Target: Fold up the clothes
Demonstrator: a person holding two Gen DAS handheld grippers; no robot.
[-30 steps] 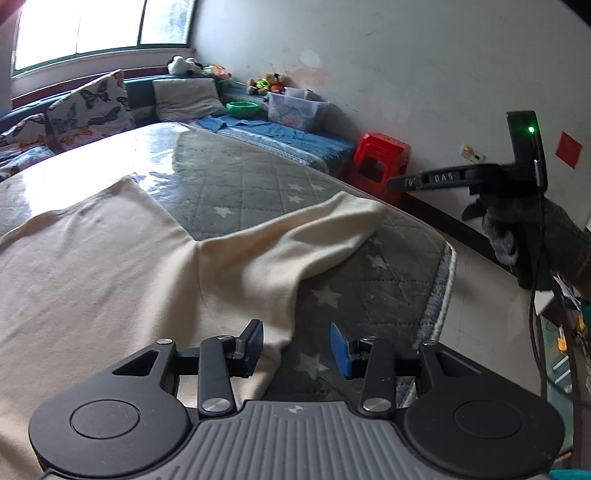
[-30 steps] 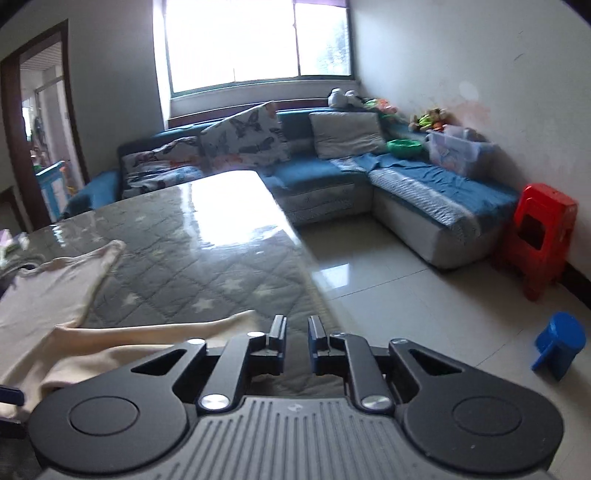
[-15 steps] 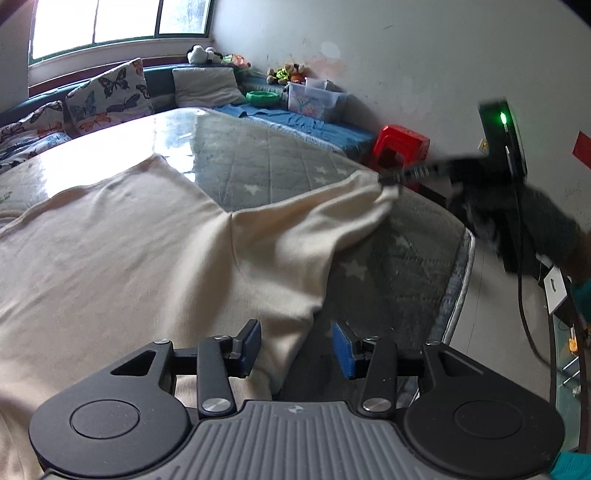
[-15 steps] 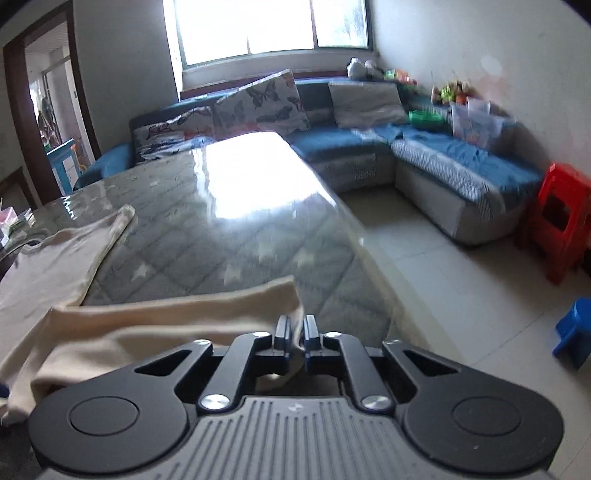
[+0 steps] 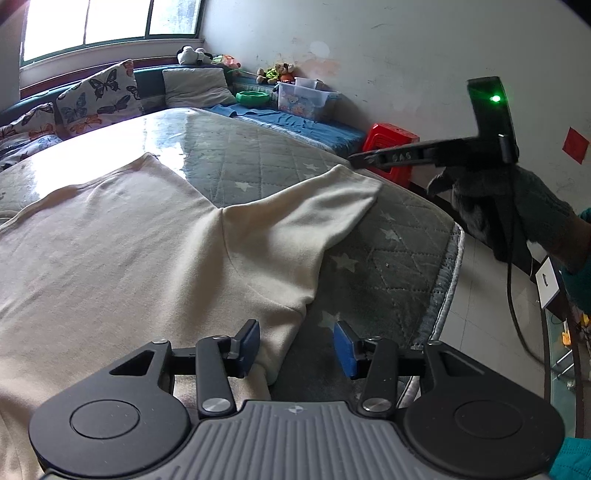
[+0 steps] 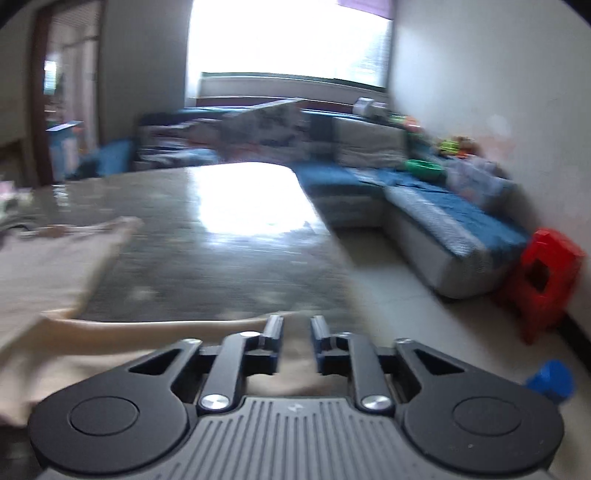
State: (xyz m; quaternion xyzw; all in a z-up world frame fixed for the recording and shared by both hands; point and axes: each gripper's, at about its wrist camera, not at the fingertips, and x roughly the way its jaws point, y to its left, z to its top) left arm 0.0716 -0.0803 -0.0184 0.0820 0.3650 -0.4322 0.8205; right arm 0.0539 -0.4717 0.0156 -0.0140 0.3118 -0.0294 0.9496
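While the left hand-held gripper [image 5: 295, 347] hangs low over the near edge of the tabletop [image 5: 391, 258], its blue pads [image 5: 248, 345] stand spread, with the hem corner of the cream garment [image 5: 110, 258] lying between them and touching neither pad. The garment spreads out ahead and to the left of this hand-held gripper, flat on the grey star-patterned quilted cover, and one sleeve [image 5: 325, 206] reaches away ahead and to the right, toward the tabletop's right edge. Just beyond the sleeve's cuff, up and to the right, the right hand-held gripper [image 5: 356, 158] points at the cuff with its tips close to the cloth but apart from it, held by a person's dark gloved hand [image 5: 517, 206]. In the right wrist view, which is blurred, the jaws of the right hand-held gripper [image 6: 297, 328] are opening, a narrow gap between them; the sleeve's cream cloth [image 6: 147, 343] lies beneath and to the left of the fingers, and nothing is pinched. Farther ahead of both hand-held grippers the glossy cover catches window glare. Beyond the tabletop's right edge stands a red plastic stool [image 5: 391, 140], and in the right wrist view a small blue stool [image 6: 550, 380] sits on the floor to the right. Farthest off, a blue corner sofa [image 6: 424, 199] with a butterfly-print cushion [image 5: 99, 96] runs beneath a bright window [image 5: 107, 26].
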